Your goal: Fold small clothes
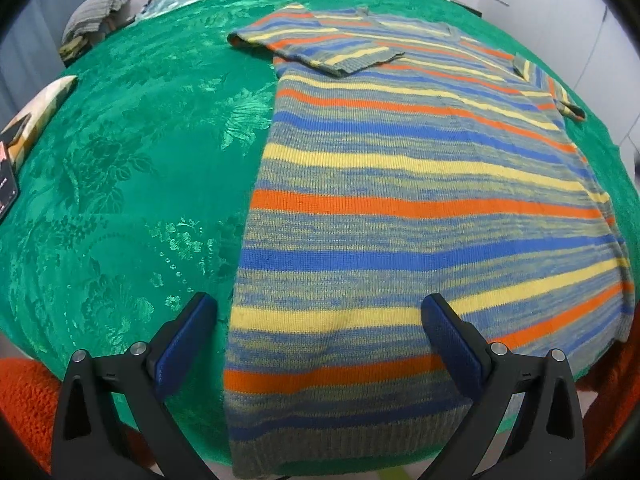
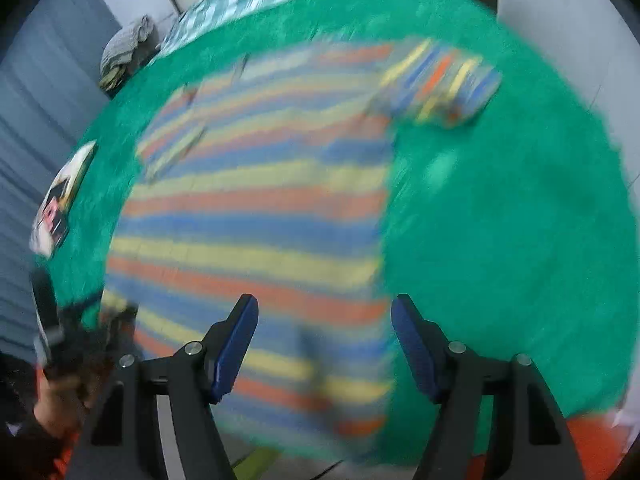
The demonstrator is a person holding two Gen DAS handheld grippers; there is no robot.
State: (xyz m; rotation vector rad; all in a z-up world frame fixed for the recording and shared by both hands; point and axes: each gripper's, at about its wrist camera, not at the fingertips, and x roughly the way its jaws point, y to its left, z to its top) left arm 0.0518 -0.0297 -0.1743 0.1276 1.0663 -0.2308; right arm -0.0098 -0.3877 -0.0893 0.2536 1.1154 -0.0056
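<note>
Left gripper (image 1: 316,320), bottom centre of the left wrist view, with jaws spread wide and empty above the hem of a striped knit sweater (image 1: 400,200). That garment lies flat on a green bedspread (image 1: 140,160), filling the centre and right; one sleeve is folded across the chest at upper centre. Right gripper (image 2: 325,322), bottom centre of the blurred right wrist view, likewise parted and empty over the sweater's (image 2: 256,208) lower right edge.

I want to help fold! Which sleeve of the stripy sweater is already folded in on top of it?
The left sleeve. It lies folded across the chest of the striped sweater, while the right sleeve sticks straight out onto the green blanket.
</note>
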